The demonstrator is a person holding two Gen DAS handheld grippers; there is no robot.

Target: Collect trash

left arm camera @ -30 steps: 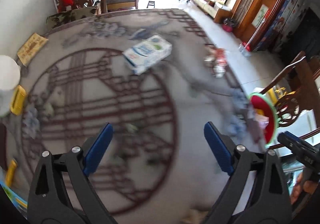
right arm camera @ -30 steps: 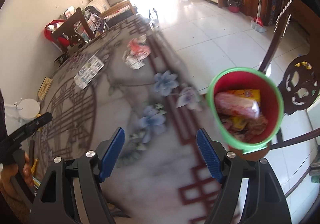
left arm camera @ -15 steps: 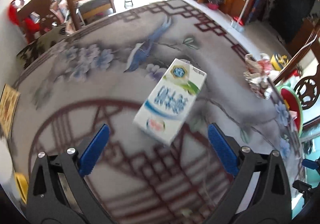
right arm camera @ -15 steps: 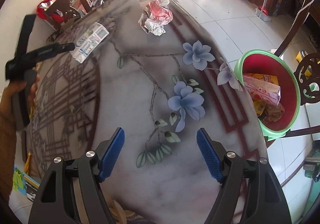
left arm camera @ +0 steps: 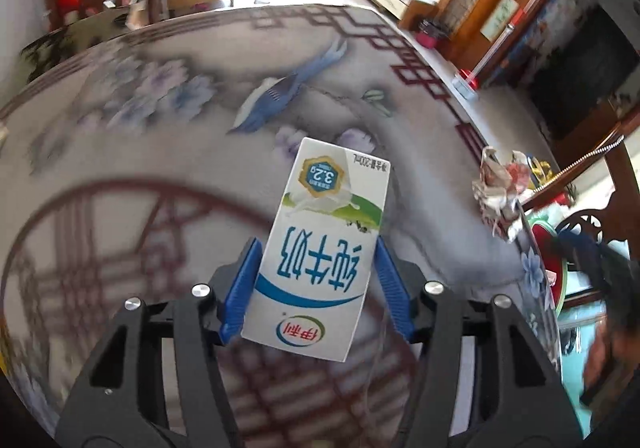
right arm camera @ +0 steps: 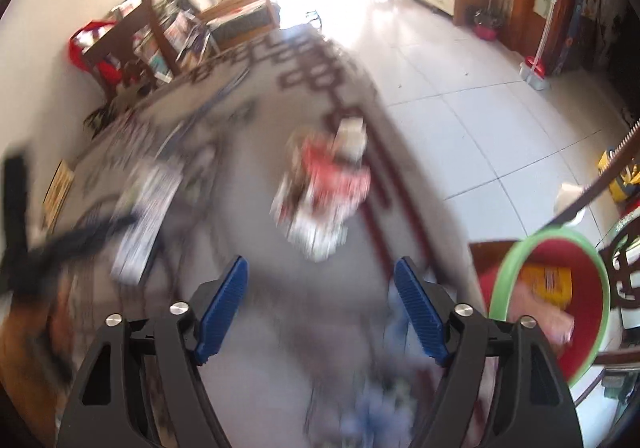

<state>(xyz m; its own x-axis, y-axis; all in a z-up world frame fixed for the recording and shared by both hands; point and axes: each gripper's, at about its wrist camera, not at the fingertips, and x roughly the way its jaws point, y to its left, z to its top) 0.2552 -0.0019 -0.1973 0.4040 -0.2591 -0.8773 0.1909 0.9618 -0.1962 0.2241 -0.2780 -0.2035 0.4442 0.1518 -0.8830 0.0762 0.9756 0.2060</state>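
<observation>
Half a second ago my left tongs [left arm camera: 318, 284] stood wide with the milk carton [left arm camera: 320, 248] lying free ahead of them; now the carton is between the blue pads [left arm camera: 240, 290], both pads lie against its sides, and the jaws are closing on it. The carton rests on the patterned tabletop [left arm camera: 120, 152], in its middle part, with the printed face up. The crumpled wrapper [left arm camera: 500, 188] lies at the right edge of the tabletop, well apart from the carton. My right tongs [right arm camera: 320, 308] were over the blue flowers near the bin before; now they point at the same wrapper [right arm camera: 320, 196], which is blurred and not yet between the jaws. These jaws are apart, opening a little more, and they hold nothing. The green-rimmed bin [right arm camera: 516, 272] with trash inside stands beyond the right edge of the tabletop.
</observation>
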